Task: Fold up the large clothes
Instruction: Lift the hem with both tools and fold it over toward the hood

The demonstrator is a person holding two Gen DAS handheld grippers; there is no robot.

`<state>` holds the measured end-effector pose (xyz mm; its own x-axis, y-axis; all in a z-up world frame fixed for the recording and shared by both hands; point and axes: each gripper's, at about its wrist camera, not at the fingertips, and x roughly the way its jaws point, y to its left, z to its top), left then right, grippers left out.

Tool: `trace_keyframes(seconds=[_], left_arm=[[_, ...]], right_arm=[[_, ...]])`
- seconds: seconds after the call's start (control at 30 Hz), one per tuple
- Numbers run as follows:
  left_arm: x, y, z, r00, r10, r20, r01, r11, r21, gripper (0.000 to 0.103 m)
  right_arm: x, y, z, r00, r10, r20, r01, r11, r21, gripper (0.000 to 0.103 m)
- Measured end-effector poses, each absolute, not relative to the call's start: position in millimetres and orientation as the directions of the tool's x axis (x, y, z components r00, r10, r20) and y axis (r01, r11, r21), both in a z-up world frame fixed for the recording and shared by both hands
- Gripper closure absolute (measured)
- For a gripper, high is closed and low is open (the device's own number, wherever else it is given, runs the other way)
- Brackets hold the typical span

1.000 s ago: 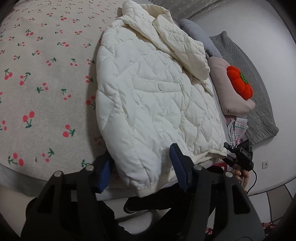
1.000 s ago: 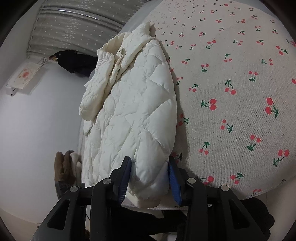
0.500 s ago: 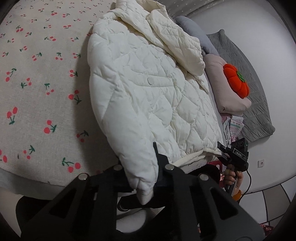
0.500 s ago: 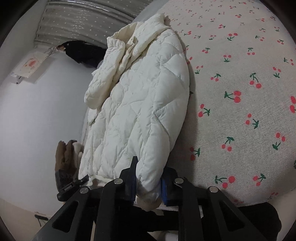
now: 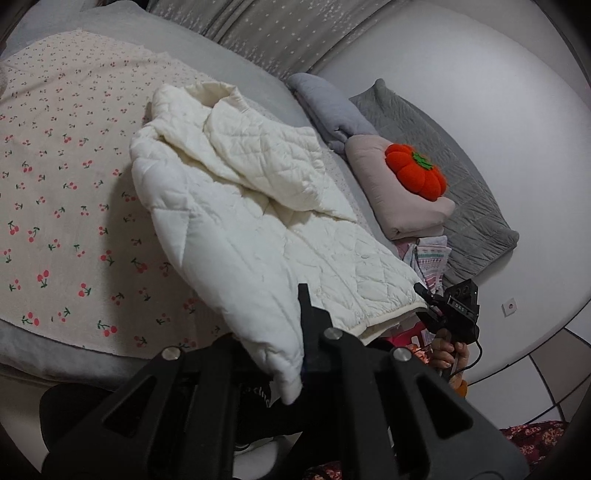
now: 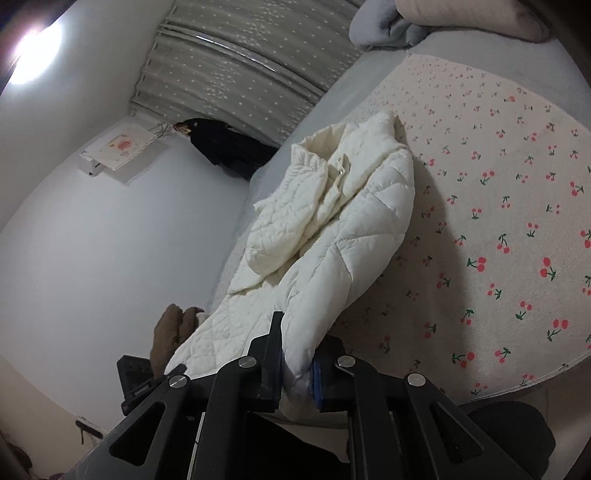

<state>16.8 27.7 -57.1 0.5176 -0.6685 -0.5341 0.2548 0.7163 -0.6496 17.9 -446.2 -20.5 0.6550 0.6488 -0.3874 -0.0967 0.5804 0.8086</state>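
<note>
1. Left gripper (image 5: 301, 354): jaws have just been closing and now pinch the near hem corner of the white quilted jacket (image 5: 236, 221). Only a thin fold of padded fabric shows between the pads.
2. Right gripper (image 6: 297, 373): jaws have likewise just been closing and are clamped on the other near corner of the jacket (image 6: 332, 236), with fabric bulging out around the blue pad.
3. Location: the jacket lies on the bed, partly on the cherry-print sheet (image 5: 55, 206) and partly on the grey cover beside it. Its near hem is raised off the sheet and hangs from the two grippers.
4. Orientation: the long axis runs from the grippers away toward the curtain (image 5: 280, 33). The hem is at the near end, the collar at the far end. One sleeve lies folded across the front.
5. Risk A (judgement): the slick padded shell may slip out of either pinch, since each bite is shallow and close to the edge. The load grows as more of the garment is lifted.
6. Risk B: uneven lift of the two corners would skew the fold line, so the hem would land crooked on the collar end.
7. Risk C: the folded sleeve could slide off the front when the hem is carried over.
8. Risk D: the far end may drag along the sheet toward the pillows (image 5: 406, 192) instead of staying put, which would bunch it.
</note>
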Motion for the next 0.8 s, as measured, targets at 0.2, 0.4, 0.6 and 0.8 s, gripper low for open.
trace_keyframes(seconds=[0.2,0.4,0.6,0.8], left_arm=[[16,40,-32,0.578,-0.684,-0.445,0.287,0.681,-0.673,0.093],[54,48,5,0.634,-0.702,-0.326,0.34,0.631,-0.697,0.093],[140,52,28,0.668,-0.709,-0.226,0.312,0.543,-0.779,0.093],[259,47,15,0.733,-0.624,-0.271,0.154,0.54,-0.827,0.093]], right_arm=[[22,-451,10,0.682,0.666,-0.302,-0.173,0.548,0.819,0.092],[76,-452,50,0.701,0.679,-0.219,-0.237,0.511,0.826,0.092],[169,-451,77,0.726,0.656,-0.204,-0.213,0.498,0.841,0.092],[273,-453,56,0.786,0.556,-0.27,-0.047,0.488,0.871,0.092]])
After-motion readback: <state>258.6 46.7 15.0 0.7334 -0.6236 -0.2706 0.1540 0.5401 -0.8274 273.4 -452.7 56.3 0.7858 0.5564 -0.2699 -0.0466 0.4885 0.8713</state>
